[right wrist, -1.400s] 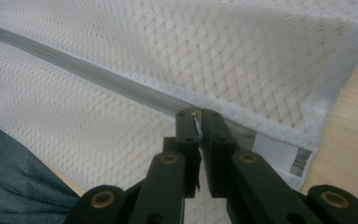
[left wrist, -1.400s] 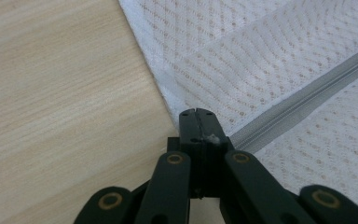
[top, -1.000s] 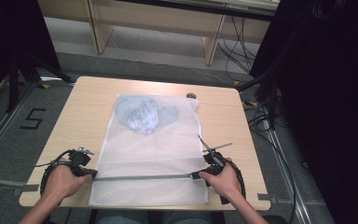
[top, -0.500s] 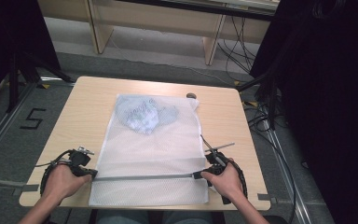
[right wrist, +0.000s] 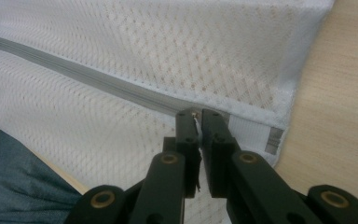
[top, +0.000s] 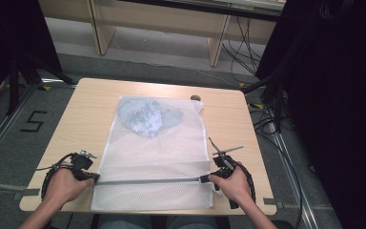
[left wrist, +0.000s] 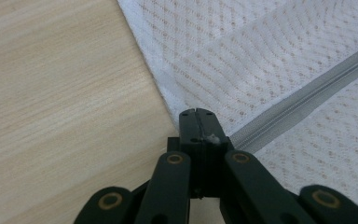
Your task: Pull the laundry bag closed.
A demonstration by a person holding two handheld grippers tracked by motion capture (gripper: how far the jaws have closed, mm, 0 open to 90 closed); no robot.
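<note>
Nothing has shifted since a second ago: both hands rest at the near edge of the desk [top: 86, 102]. The mesh laundry bag [top: 157, 157] lies flat with clothing [top: 145, 117] inside and its zipper [top: 147, 181] run across. The left gripper [left wrist: 196, 114] pinches the zipper's end, the right gripper [right wrist: 196, 114] is closed on the pull. Zipping looks nearly finished.

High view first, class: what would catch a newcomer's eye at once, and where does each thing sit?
A white mesh laundry bag lies flat across the middle of the wooden table, with a crumpled pale garment showing through its far end. A grey zipper runs across the bag near the person's edge. The left claw is pinched shut at the zipper's left end and the right claw at its right end.
</note>
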